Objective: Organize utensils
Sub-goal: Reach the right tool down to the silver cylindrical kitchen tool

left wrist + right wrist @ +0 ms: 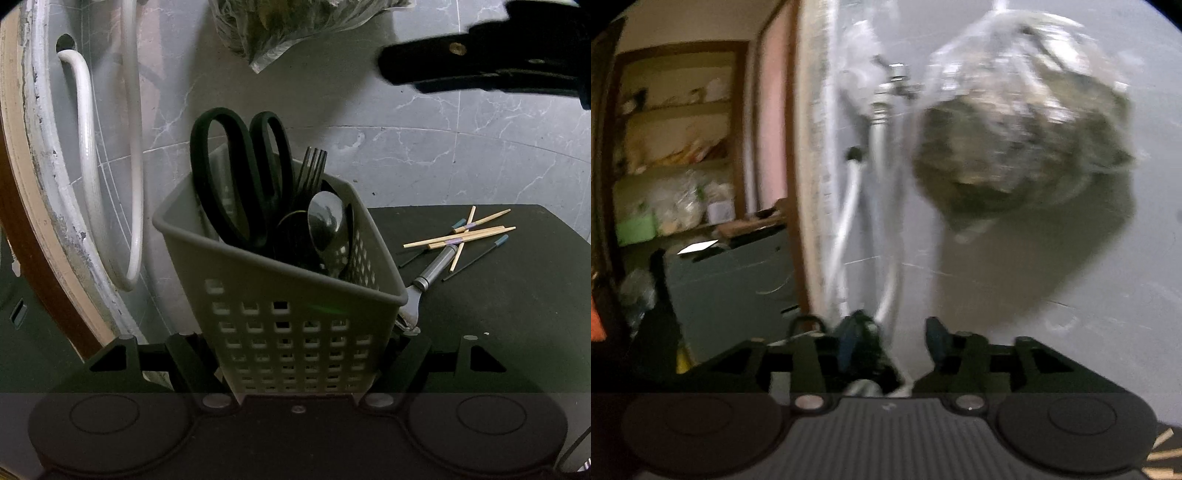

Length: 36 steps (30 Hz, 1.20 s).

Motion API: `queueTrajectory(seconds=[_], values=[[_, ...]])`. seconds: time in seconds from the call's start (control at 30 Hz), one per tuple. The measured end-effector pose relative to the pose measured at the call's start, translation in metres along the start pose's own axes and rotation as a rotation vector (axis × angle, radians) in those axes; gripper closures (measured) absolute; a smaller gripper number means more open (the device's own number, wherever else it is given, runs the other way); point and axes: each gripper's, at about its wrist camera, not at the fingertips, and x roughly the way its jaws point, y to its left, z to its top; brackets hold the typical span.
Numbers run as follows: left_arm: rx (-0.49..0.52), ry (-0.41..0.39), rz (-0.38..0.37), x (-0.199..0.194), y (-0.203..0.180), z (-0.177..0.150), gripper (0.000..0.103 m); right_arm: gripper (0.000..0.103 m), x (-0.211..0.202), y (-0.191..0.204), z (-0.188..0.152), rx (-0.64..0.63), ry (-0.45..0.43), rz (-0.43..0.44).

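My left gripper (pixel 299 350) is shut on a grey perforated utensil basket (pixel 236 254), one finger on each side wall. In the basket stand black scissors (pixel 236 173), a dark fork (pixel 312 166) and a steel spoon (pixel 327 221). Wooden and black chopsticks (pixel 465 236) lie loose on the black table (pixel 498 314), to the right of the basket. A metal-handled utensil (pixel 436 266) rests against the basket's right corner. My right gripper (pixel 892 338) is open, its pads pressing on nothing, and it hovers high at the upper right (pixel 399 74). Blurred scissor handles (pixel 809 323) show just below it.
A clear plastic bag of greenish stuff (pixel 295 26) hangs on the grey marble wall above the basket, also close ahead of the right gripper (pixel 1015 136). White hoses (pixel 85 140) loop down the wall at left. Shelves (pixel 676 155) fill a room beyond the door frame.
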Motion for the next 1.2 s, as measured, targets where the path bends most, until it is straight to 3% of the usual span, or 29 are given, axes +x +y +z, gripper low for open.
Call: queueTrajectory(seconds=[0.13,0.33,0.5,0.77,0.97,1.2], values=[[0.0,0.0,0.0,0.0,0.0,0.0,0.026,0.023,-0.012,-0.032,-0.007,0.089,0.007,-0.108],[0.002,0.003,0.002,0.0,0.0,0.0,0.026,0.007,-0.024,-0.09,-0.034,0.306,0.084,-0.286],[0.003,0.005,0.002,0.001,0.001,0.0,0.026,0.005,-0.017,-0.135,-0.072,0.596,0.245,-0.373],[0.002,0.005,-0.001,0.001,0.003,0.001,0.026,0.004,0.013,-0.149,-0.114,0.851,0.499,-0.464],[0.005,0.001,-0.021,0.001,0.008,-0.001,0.026,0.001,0.047,-0.139,-0.111,0.897,0.582,-0.441],[0.007,-0.016,-0.056,0.001,0.017,-0.003,0.027,0.003,0.082,-0.12,-0.098,0.851,0.647,-0.488]])
